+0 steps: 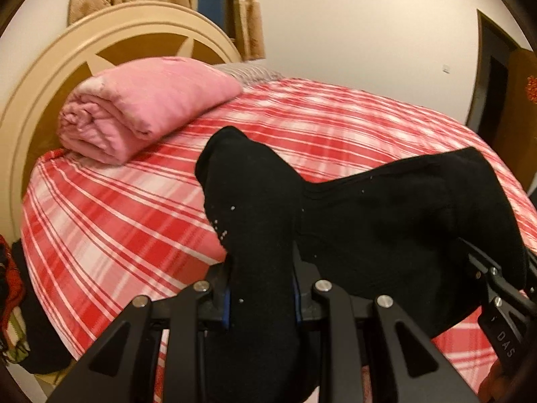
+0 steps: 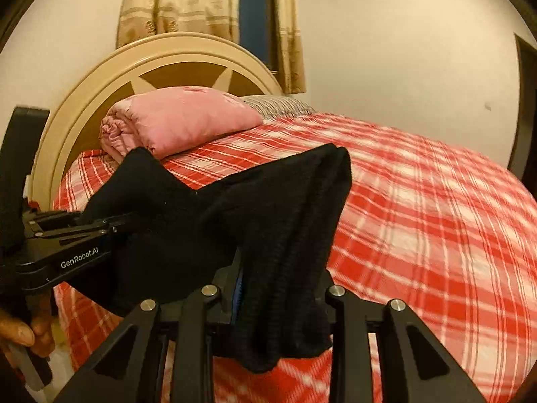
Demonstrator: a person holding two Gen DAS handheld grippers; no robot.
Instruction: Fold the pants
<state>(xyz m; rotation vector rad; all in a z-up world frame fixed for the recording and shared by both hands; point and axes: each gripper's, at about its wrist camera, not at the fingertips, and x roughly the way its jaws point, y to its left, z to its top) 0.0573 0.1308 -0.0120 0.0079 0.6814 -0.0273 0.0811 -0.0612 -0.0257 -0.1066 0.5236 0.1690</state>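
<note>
My left claw (image 1: pixel 260 299) and right claw (image 2: pixel 280 299) each pinch the black pants (image 1: pixel 386 221), lifted at frame centre over the plaid bed (image 1: pixel 117 221); fabric hides the fingertips.

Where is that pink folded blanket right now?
The pink folded blanket lies at the head of the bed, against the cream headboard, on the red checked bedspread. In both views it sits upper left, beyond the black pants.
</note>
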